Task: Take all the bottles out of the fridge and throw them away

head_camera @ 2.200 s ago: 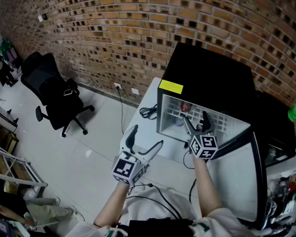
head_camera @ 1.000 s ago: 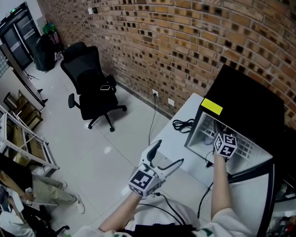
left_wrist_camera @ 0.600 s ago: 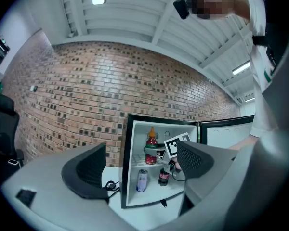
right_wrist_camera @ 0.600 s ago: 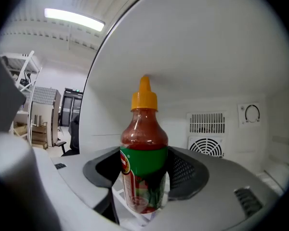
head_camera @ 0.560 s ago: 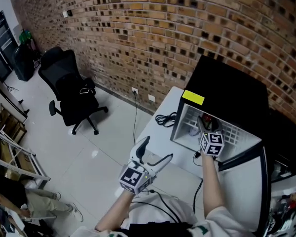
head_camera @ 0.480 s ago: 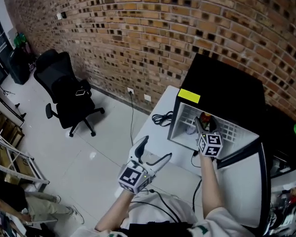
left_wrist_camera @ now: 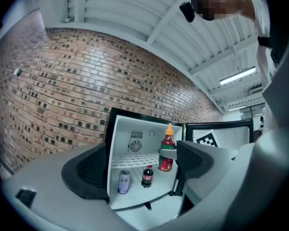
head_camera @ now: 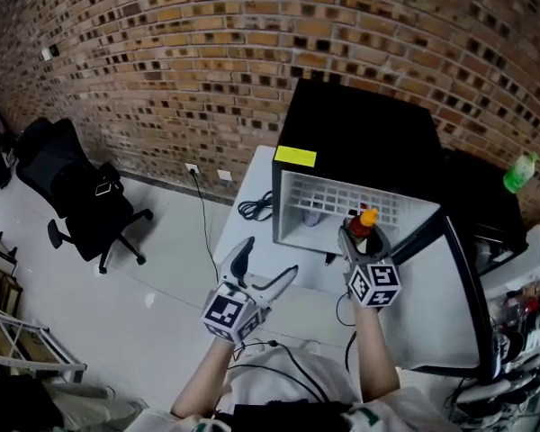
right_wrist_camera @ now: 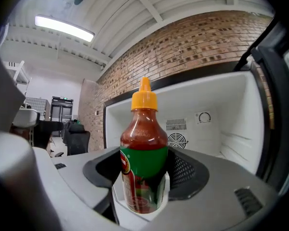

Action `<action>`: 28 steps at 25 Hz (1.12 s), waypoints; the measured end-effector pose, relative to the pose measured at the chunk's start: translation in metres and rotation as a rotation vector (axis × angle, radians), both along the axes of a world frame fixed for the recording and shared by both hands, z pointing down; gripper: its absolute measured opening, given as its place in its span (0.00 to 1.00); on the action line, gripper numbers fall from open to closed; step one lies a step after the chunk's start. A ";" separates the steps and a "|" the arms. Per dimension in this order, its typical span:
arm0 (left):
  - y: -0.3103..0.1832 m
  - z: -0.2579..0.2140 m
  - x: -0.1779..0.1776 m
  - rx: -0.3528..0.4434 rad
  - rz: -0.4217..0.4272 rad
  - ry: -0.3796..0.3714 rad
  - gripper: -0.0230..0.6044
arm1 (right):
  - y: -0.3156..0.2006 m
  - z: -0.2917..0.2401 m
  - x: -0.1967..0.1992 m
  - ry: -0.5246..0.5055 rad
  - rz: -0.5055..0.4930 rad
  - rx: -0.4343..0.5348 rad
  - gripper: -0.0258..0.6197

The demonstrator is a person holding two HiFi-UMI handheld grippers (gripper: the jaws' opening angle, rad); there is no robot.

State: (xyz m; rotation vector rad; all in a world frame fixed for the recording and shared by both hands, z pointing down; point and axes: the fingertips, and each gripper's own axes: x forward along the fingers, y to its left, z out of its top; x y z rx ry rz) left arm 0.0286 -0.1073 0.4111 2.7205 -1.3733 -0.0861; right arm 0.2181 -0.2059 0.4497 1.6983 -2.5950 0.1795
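Since half a second ago the right gripper has drawn back toward the person, so the sauce bottle — red, with a green label and an orange cap — now stands at the front edge of the open fridge rather than deeper in over the wire shelf; the jaws pinch it at the label, one pad on each side, and it stands upright between them. The left gripper is held low and well apart from the fridge, its jaws spread with nothing between them. On the fridge floor a small dark bottle and a can stand side by side, so the task looks barely begun. The step in hand, as I judge it, is carrying this bottle out to be thrown away; to do it well, keep the squeeze steady — the smooth label may slip — keep the bottle upright, and steer it clear of the door standing open just to the right; where it should go does not show in these views, so look before swinging. The grip seems to sit on the bottle's lower half, though the wide-angle view makes that hard to be sure of.
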 end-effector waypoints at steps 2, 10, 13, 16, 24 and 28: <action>0.000 0.003 0.007 -0.001 0.025 0.011 0.74 | 0.020 -0.004 0.008 -0.018 0.014 -0.003 0.49; 0.000 0.006 0.037 -0.027 0.119 0.013 0.74 | 0.087 -0.019 0.027 -0.066 0.051 -0.008 0.49; -0.001 0.006 0.040 -0.017 0.118 0.024 0.74 | 0.101 -0.022 0.031 -0.059 0.054 0.006 0.49; -0.001 0.004 0.041 -0.012 0.117 0.023 0.73 | 0.111 -0.022 0.033 -0.050 0.058 0.003 0.49; 0.017 0.029 0.019 -0.055 0.064 -0.011 0.72 | 0.129 0.024 -0.001 -0.017 -0.036 -0.126 0.49; 0.027 0.056 -0.011 -0.088 0.006 -0.006 0.71 | 0.132 0.075 -0.044 0.005 -0.160 -0.240 0.49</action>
